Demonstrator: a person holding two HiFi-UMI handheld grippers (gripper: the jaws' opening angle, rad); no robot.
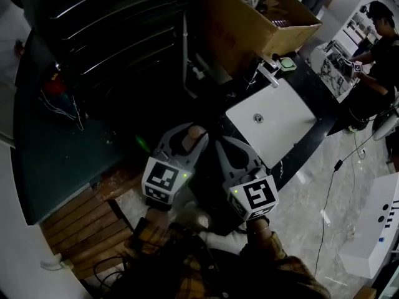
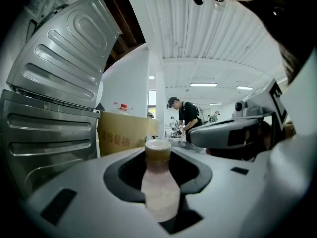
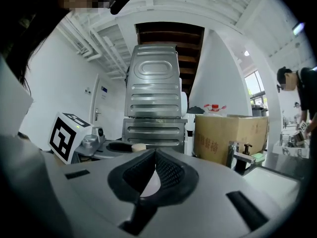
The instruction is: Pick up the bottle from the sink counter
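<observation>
Bottle (image 2: 159, 185): upright, at 8 o'clock of the sink (image 1: 274, 120).
Left gripper (image 1: 187, 143): jaws half closed, clamping the bottle's body.
Right gripper (image 3: 154, 156): jaws pressed together, empty, at 3 o'clock of the left.

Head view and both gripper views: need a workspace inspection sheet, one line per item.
Surface: dark sink counter with white basin and faucet.
Job's things: bottle, pale cap, upright between the left gripper's jaws, off the counter.
Clutter: cardboard box; small green item by the faucet.
Grippers: left gripper shut on bottle; right gripper jaws together, empty.
Cables: black cable on the floor; loose wires on the dark surface at left.
Surroundings: stacked metal housings; person at a bench.
</observation>
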